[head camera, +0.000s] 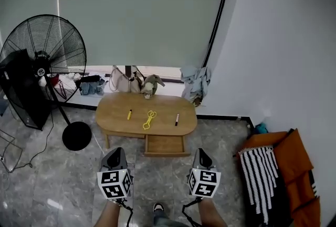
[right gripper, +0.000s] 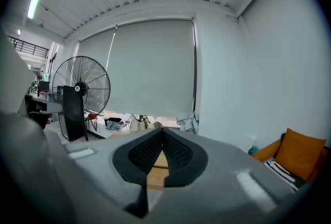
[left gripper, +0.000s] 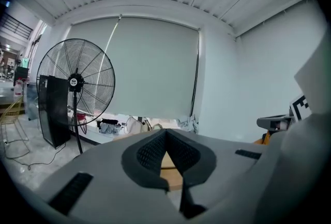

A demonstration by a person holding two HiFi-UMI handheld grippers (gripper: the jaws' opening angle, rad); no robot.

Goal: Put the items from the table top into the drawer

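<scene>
Drawer (head camera: 165,145) stands open at the counter (head camera: 113,116) front edge. Left gripper (head camera: 116,152) and right gripper (head camera: 202,152): fingers closed, empty.

The head view looks from high up, forward and steeply down. The wooden table (head camera: 113,116) sits mid-frame, well off, with the left gripper (head camera: 116,151) and right gripper (head camera: 202,151) at the lower edge. Each gripper view rides low and looks nearly level along its own jaws toward that table. All three views share the fan (head camera: 44,53) — at frame left — and the roller blind (head camera: 142,11) behind.
</scene>
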